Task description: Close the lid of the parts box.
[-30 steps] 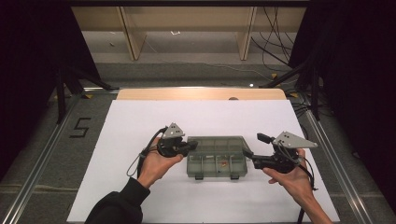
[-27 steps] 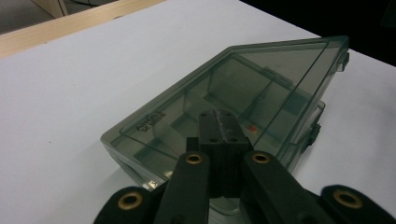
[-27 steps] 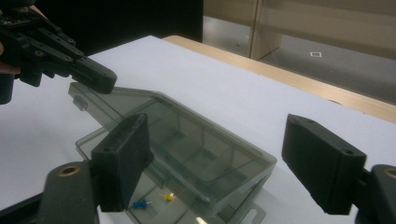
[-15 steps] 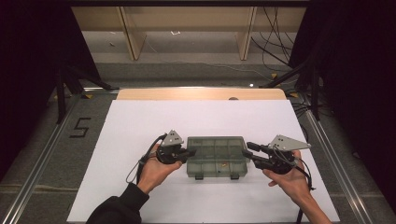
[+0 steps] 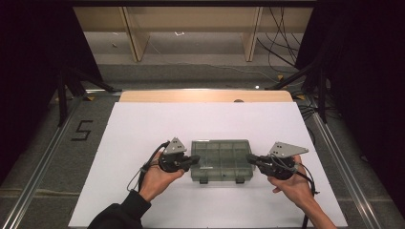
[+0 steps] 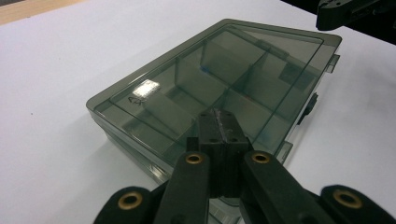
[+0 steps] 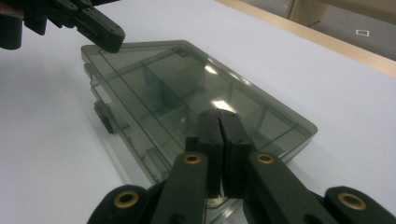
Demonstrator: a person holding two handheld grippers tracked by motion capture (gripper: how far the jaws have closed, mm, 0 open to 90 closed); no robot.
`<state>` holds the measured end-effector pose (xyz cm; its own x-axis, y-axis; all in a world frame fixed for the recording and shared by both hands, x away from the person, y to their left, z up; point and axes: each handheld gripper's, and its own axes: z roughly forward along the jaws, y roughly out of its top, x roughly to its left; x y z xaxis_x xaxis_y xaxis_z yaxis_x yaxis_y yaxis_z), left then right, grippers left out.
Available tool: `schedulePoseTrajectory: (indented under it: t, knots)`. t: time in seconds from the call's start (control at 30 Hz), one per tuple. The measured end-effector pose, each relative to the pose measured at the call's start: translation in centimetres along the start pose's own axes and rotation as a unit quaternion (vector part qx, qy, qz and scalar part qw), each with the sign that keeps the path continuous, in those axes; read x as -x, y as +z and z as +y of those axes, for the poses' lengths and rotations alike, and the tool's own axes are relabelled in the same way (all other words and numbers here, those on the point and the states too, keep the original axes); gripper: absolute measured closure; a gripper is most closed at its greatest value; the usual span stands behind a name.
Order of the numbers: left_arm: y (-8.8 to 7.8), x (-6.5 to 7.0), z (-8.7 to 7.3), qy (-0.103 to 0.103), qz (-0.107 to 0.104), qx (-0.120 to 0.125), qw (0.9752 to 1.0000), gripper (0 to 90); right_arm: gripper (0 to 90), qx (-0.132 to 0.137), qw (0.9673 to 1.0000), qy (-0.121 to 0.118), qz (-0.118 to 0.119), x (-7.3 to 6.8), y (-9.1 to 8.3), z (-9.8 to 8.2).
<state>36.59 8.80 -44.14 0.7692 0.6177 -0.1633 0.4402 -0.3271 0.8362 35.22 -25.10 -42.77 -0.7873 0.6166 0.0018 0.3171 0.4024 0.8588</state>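
We've got the left gripper (image 5: 193, 160) w/ jaws pressed together, nothing between them, tip over the left short edge of the smoky clear compartment box (image 5: 221, 160). In the left gripper view our closed tips (image 6: 219, 128) sit above the lid near its 6 o'clock edge. The right gripper (image 5: 250, 158) has just been closing; its jaws now meet w/ nothing between, tip at the box's right short edge. In the right gripper view the shut tips (image 7: 219, 126) lie over the lid, and the other gripper's jaws show at 11 o'clock. Box lid is down, latches on the near side, dividers visible thru it. It lies flat on the white table sheet (image 5: 143, 124), roughly centre, between both hands.
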Motion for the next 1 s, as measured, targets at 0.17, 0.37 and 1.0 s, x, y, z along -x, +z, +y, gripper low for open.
schedulePoseTrajectory:
  t: [0.17, 0.37, 1.0]
  knots:
    - [0.0, 0.1, -0.4, -0.001, 0.003, -0.005, 1.0, 89.9, 89.0, -0.007, 0.9999, -0.011, -0.002, 0.1, 0.3, -0.3]
    - [0.1, 0.1, -0.7, 0.003, 0.0, -0.01, 0.9999, 89.9, 89.0, -0.024, 0.9996, -0.013, 0.001, 0.0, 0.7, -0.6]
    - [0.5, 0.2, -1.6, 0.008, -0.001, -0.022, 0.9997, 89.8, 88.6, -0.052, 0.9982, -0.031, -0.001, 0.0, 1.5, -1.3]
